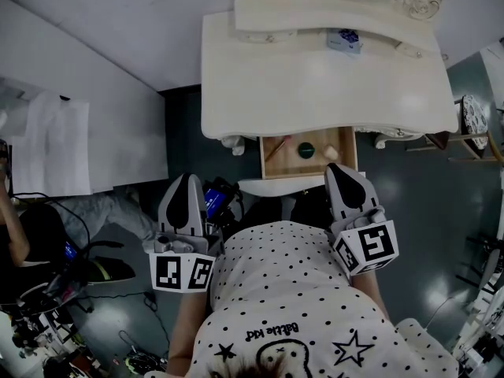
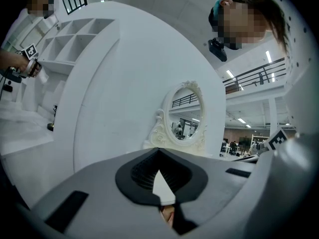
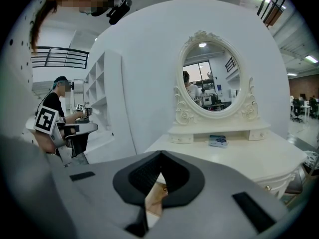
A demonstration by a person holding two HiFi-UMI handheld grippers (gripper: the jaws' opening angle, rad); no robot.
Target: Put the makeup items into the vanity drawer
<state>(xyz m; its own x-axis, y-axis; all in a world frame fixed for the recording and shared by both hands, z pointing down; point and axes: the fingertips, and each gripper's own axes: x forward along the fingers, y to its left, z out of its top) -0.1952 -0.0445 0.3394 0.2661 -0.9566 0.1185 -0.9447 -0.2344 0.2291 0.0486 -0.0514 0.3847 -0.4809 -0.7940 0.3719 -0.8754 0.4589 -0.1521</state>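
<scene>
room: dark floor, white vanity point(image 1: 315, 93) ahead of me.
fingers: left gripper point(image 1: 187, 178) and right gripper point(image 1: 339, 168) both closed on nothing, held by my chest.
drawer point(image 1: 267, 157): open under the top; green disc point(image 1: 305, 150), pink piece point(image 1: 331, 152) and stick point(image 1: 278, 148) lie inside.
not in: blue packet point(image 1: 344, 39) on the back ledge.
step: i judge most items are in; next, open one gripper and reach far for the packet.
unclear: drawer's near edge hidden by my body; packet too small to identify.

White shirt point(image 1: 291, 290), black dots, stars
</scene>
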